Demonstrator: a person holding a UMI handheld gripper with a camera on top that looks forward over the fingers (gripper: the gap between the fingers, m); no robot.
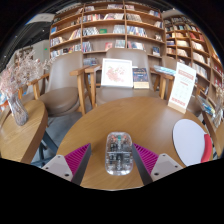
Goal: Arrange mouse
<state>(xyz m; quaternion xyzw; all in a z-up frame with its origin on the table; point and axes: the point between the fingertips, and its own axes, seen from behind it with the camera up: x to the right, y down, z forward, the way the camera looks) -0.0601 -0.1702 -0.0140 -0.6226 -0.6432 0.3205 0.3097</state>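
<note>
**While spread wide: mouse between the fingers**

Gripper view: held over a round wooden bench (pixel 120 120), hand-held gripper (pixel 112 160) spread, pink pads (pixel 76 158) well apart. Between them, a pale mouse (pixel 118 153) lying on the bench, gaps at either side, untouched by either finger. To the right, a white round mat (pixel 188 140). Beyond the bench, two chairs (pixel 66 85), an upright book (pixel 117 72), bookshelves (pixel 105 25) behind. At left, flowers in a vase (pixel 17 100).
</note>
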